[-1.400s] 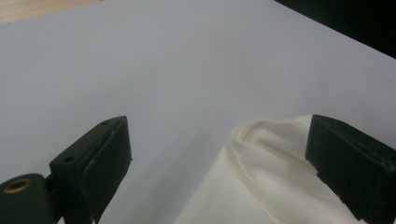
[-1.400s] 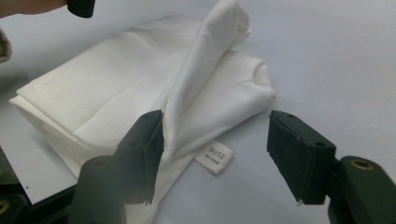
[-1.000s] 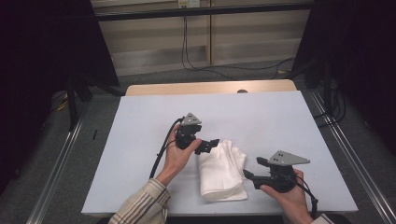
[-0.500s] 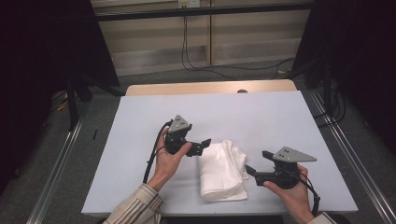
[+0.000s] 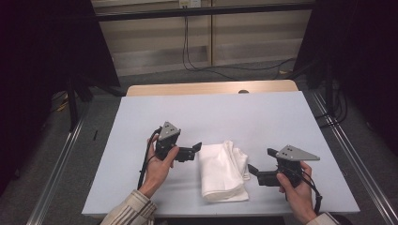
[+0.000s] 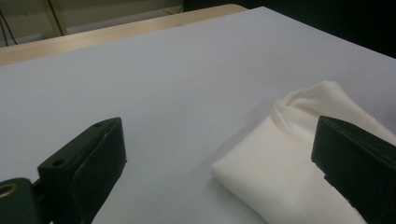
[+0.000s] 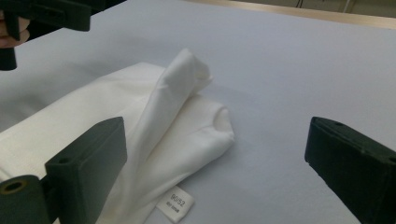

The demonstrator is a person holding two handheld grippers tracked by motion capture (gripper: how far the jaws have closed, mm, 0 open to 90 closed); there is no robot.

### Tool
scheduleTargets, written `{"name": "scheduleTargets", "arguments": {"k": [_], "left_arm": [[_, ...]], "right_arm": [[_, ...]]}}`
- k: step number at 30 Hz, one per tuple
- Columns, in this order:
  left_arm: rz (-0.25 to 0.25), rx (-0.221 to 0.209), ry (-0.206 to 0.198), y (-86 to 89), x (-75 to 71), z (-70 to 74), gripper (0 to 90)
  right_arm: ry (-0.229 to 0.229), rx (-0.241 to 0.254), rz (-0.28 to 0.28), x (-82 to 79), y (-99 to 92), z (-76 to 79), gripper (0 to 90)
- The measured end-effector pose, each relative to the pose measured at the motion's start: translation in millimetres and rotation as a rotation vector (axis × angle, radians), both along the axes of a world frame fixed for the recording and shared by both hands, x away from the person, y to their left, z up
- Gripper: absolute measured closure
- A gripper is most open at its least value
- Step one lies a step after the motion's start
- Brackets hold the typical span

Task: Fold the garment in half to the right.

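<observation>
folded towel lies lengthwise near-to-far between both wide-apart, empty grippers, left gripper closest to its far-left corner, right gripper just opened

cloth on table | tools flank it (both apart)

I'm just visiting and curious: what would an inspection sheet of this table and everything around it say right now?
Surface: white tabletop, wooden edge at the far side.
Job's things: folded white cloth lying flat, small label at one corner.
Clutter: nothing seen.
Grippers: left hand-held gripper open, just off the cloth's left edge; right hand-held gripper open, its jaws have just been opening, nothing between them, just right of the cloth.
Cables: black cable trailing from the left hand-held gripper; cables on the floor beyond.
Surroundings: dark curtains, metal floor rails.
</observation>
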State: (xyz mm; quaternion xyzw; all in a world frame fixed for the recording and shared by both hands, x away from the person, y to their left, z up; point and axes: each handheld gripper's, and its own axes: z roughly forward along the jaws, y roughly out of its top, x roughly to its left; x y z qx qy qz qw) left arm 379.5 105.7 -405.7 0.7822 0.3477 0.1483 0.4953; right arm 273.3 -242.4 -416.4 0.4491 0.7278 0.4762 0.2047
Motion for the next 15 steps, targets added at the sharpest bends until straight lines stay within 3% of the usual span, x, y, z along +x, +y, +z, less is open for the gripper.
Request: {"name": "scheduleTargets", "arguments": {"k": [4,9,15], "left_arm": [[0.017,0.010,-0.021,11.2,-5.7,-3.2,3.0],[0.036,-0.007,-0.014,25.1,-11.0,-4.3,3.0],[0.056,0.005,-0.020,39.8,-17.2,-8.7,3.0]], "right_arm": [[-0.017,0.004,-0.022,0.0,-3.5,1.3,5.1],[-0.030,-0.006,-0.079,-0.4,-7.8,1.8,5.2],[-0.040,0.001,-0.121,-0.1,-13.6,2.1,5.6]]}}
